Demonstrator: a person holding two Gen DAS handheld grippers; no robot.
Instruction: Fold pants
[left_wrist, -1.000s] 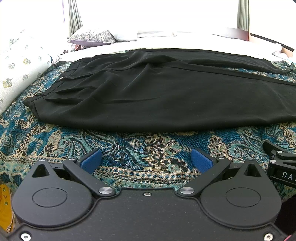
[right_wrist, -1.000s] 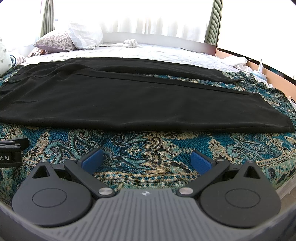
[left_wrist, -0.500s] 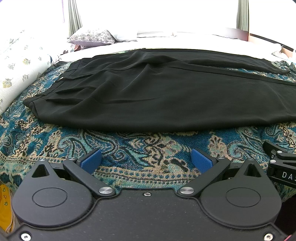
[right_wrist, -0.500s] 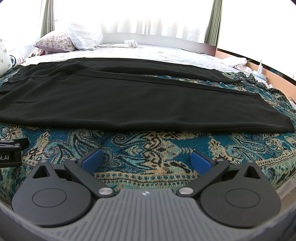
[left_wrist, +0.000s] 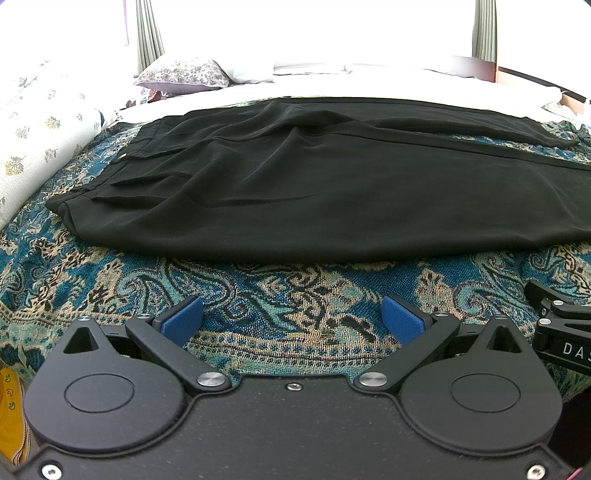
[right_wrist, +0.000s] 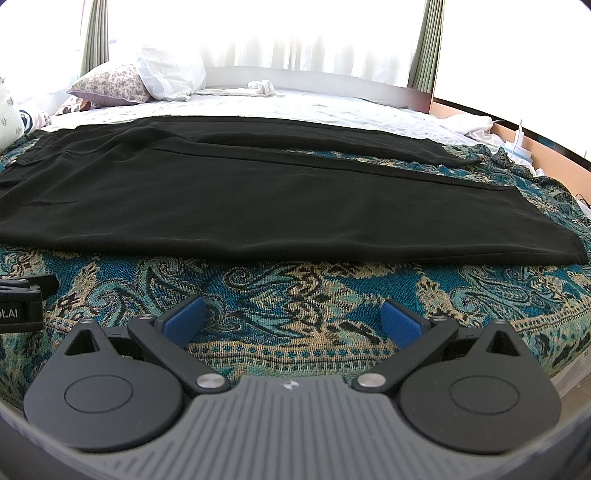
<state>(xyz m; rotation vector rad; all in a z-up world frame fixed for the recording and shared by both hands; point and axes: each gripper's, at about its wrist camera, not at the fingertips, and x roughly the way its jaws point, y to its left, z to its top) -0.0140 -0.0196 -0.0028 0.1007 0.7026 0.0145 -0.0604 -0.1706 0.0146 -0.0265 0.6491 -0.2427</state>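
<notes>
Viewing both wrist cameras, we note the black fabric pants (left_wrist: 314, 192) spread flat across mid-frame on the teal paisley woven bedspread (left_wrist: 277, 295), waistband at left. Left gripper (left_wrist: 291, 319) and right gripper (right_wrist: 293, 317) sit at bottom centre, jaws wide apart, empty, short of the pants' near edge.
</notes>
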